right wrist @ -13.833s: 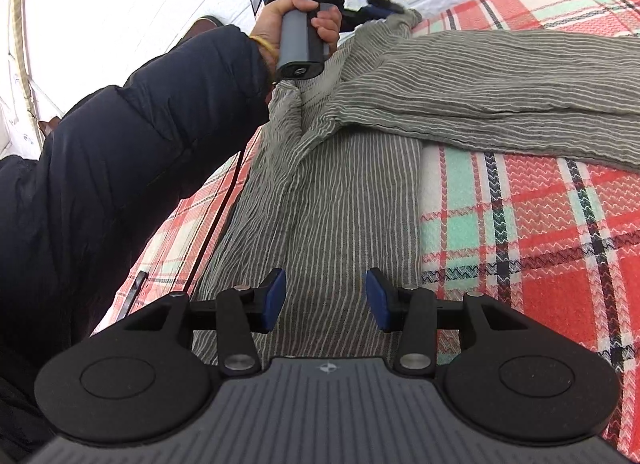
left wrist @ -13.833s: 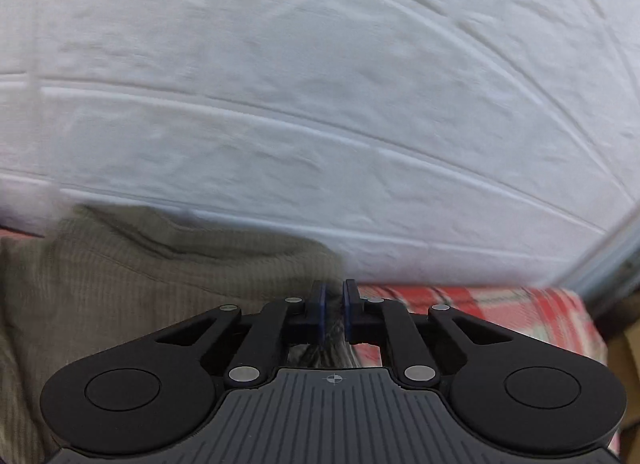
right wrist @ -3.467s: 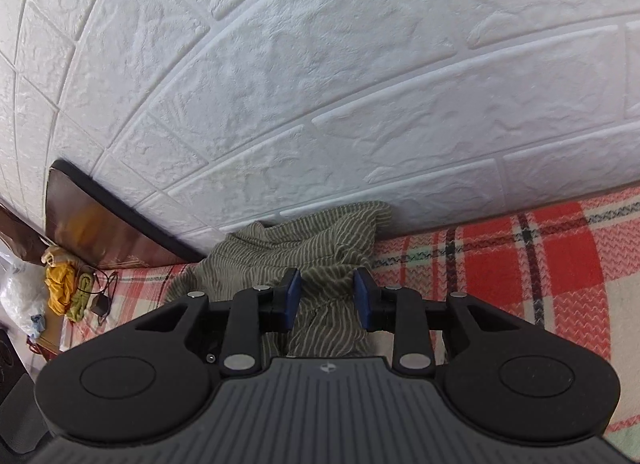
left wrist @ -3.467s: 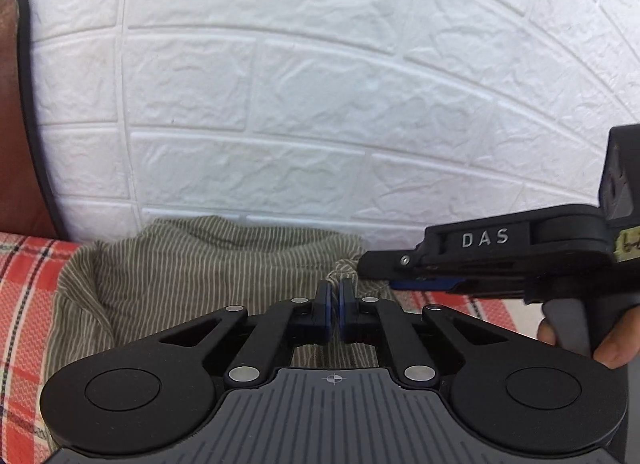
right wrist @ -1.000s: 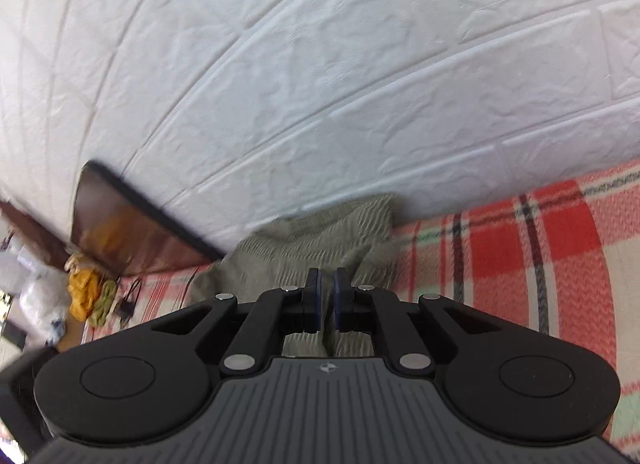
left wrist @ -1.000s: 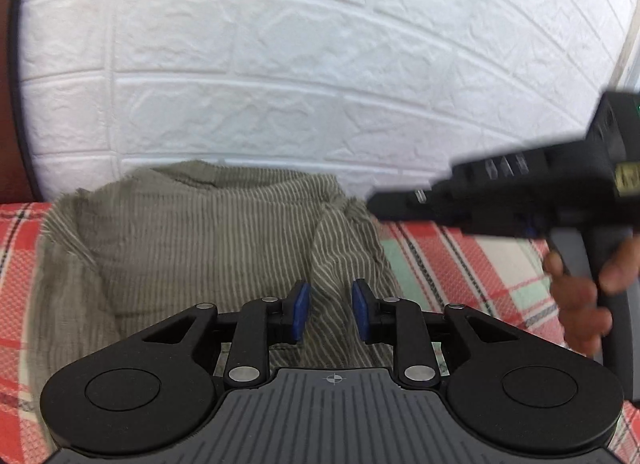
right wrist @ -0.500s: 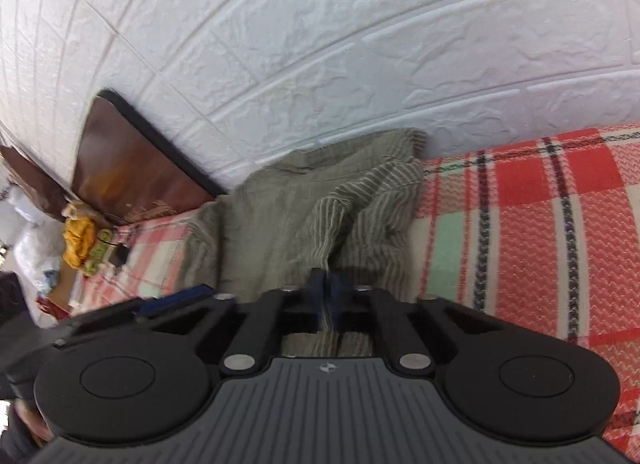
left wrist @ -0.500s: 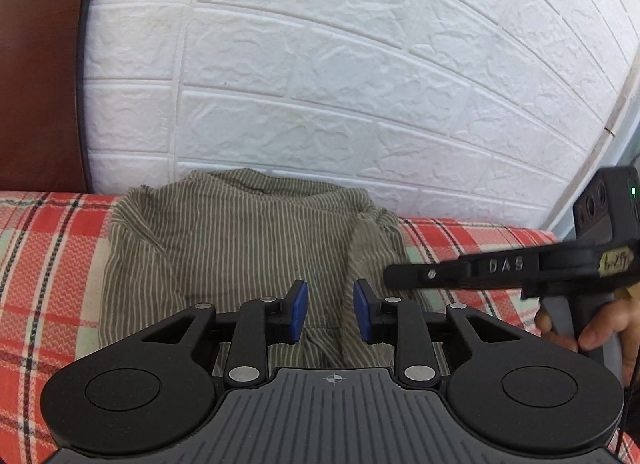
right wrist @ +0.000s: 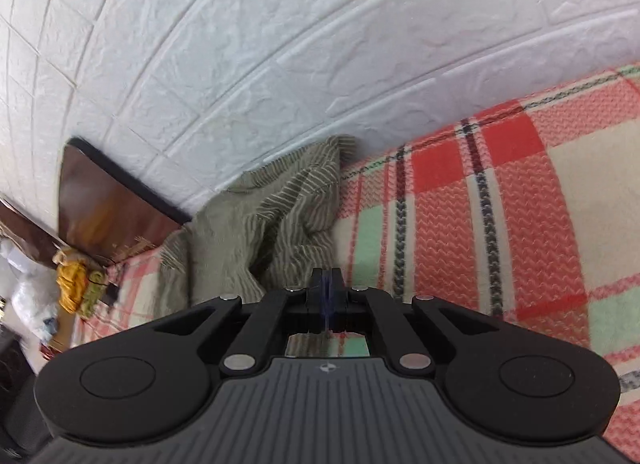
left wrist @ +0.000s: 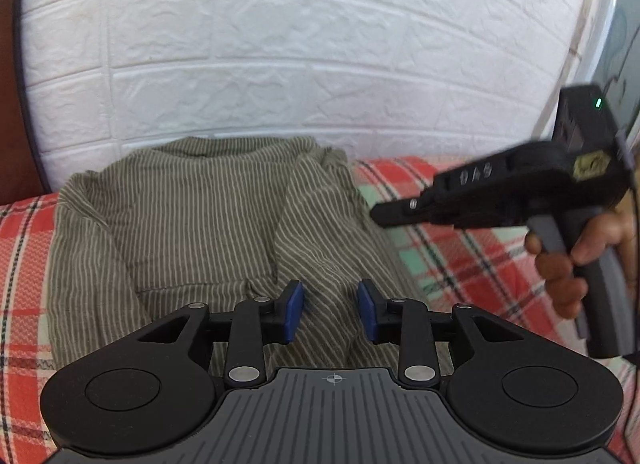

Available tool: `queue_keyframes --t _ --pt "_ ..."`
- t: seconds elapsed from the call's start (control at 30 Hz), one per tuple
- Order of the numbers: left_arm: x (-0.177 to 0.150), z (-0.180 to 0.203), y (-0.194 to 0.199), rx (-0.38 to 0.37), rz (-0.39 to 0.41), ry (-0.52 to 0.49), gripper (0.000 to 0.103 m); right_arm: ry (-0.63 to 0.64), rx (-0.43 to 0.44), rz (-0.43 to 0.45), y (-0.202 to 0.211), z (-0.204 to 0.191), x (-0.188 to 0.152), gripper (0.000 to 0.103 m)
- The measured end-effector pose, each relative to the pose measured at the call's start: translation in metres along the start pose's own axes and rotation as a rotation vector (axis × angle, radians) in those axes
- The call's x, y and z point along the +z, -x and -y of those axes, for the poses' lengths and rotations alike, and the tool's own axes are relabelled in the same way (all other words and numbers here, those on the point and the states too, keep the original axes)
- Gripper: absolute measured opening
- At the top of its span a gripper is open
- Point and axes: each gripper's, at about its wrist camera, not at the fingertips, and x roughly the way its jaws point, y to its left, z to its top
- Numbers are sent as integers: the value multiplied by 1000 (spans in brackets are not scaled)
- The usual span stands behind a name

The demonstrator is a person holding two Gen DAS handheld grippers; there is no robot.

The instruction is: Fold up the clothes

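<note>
The striped garment (left wrist: 208,224) lay bunched on the plaid blanket (left wrist: 460,260) of a bed, pushed up against the white brick wall (left wrist: 280,44) at twelve o'clock. It looked already doubled over on itself, with a loose flap running from its middle down toward six o'clock, which is probably why both tools hovered near that side.

The left gripper (left wrist: 330,310) hung over the near edge of the cloth. Its fingers (left wrist: 294,308) were parting, with a ridge of fabric lying below and between them but not pinched, so the cloth seemed just let go to settle flat.

The right gripper (left wrist: 380,214), seen from the left camera at three o'clock, pointed in toward the garment's right edge, held by the person's hand (left wrist: 576,260). In its own view its fingers (right wrist: 318,296) were clenched together over the blanket just beside the cloth; whether a thin bit of fabric was caught between them could not be told. My guess is it was closed to press or smooth the fold.

At nine o'clock a dark brown headboard (right wrist: 108,208) stood against the wall.
</note>
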Motion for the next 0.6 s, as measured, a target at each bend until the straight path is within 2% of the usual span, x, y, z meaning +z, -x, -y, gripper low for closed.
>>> queue_keyframes --t 0.23,0.27,0.37,0.47,0.5,0.53,0.57,0.6 --pt "-4 -3 -7 -10 -5 24 50 58 60 47 1 -31 12 7" --pt "-4 -3 -7 -9 -5 25 50 65 64 49 -2 -36 15 11" --pt "-4 -2 -7 -8 -3 21 51 48 50 41 -18 -42 21 34" --pt "-5 -1 -6 -12 -1 18 51 -2 51 24 -34 -41 25 34" --pt "-4 -1 -5 -16 -1 21 52 3 42 15 -38 -43 25 34" --pt "-4 -2 -5 -20 -1 24 52 21 21 8 -40 -45 25 29" --pt "-4 -2 -4 -24 0 27 51 36 5 1 -40 -46 24 1" --pt "-3 -2 -2 -35 4 30 51 39 17 8 -36 -47 24 3"
